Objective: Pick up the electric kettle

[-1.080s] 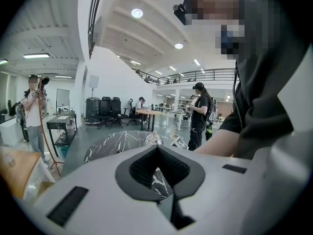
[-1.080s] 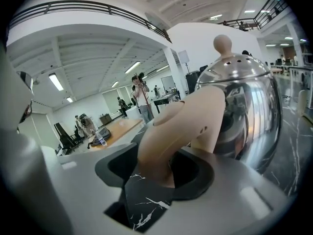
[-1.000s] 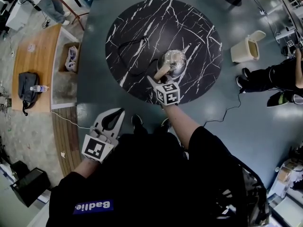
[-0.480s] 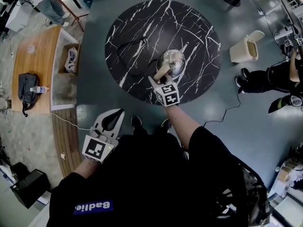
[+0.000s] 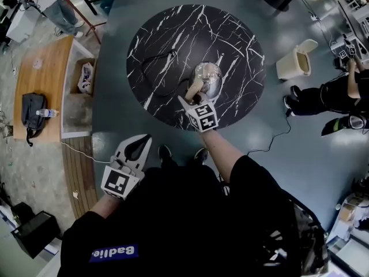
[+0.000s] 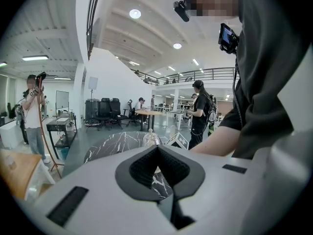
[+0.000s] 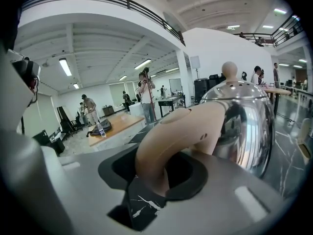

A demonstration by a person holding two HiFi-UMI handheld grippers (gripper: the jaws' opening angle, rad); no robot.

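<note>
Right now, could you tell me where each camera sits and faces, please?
Head view: on the person's head, looking steeply down at round black marble-patterned table and steel electric kettle; both arms, left claw, right claw show.
Left gripper view: on left claw, facing across the table; its shut jaws, right forearm show.
Right gripper view: on right claw, facing kettle's beige curved handle; jaws have just been closing round it.
Shared: all show kettle and table.

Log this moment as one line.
phase: grasp | right tool: jaws just closing, clamped on beige handle | electric kettle: upright on marble table | left tool: shut, empty, short of table
</note>
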